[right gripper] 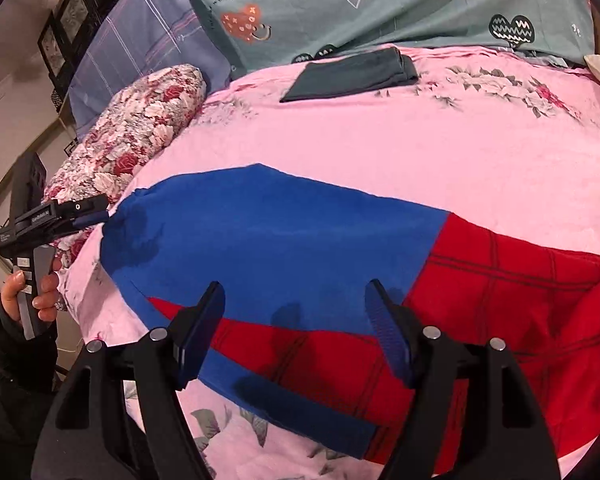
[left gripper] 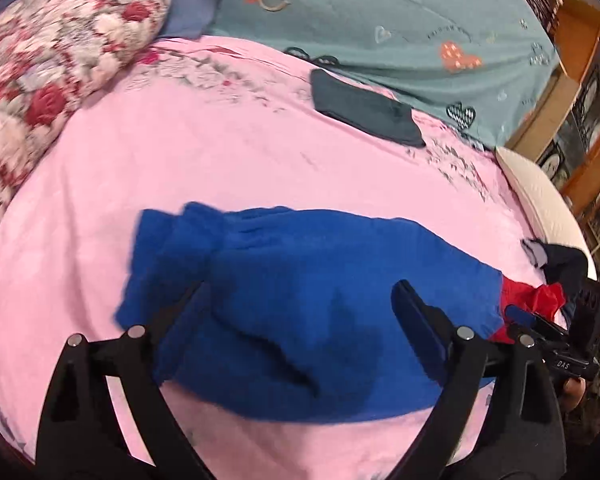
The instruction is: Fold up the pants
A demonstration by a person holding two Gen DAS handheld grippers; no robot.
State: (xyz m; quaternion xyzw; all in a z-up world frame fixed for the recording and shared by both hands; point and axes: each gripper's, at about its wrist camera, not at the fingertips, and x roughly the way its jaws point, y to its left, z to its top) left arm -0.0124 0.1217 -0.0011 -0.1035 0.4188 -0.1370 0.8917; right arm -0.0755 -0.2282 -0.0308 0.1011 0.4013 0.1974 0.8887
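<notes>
Pink bedding [right gripper: 380,152] on the bed carries the blue-and-red pants [right gripper: 284,240], laid crosswise with the long axis left to right, blue end toward the left tongs [left gripper: 296,304], red end toward the right tongs [right gripper: 296,312]. Both tongs are held spread and empty above the cloth. Soft layers may be dragged apart if only the top ply is pinched.

Bare pink sheet [right gripper: 380,148] separates pants [right gripper: 280,240] from dark folded cloth [right gripper: 352,74].
</notes>
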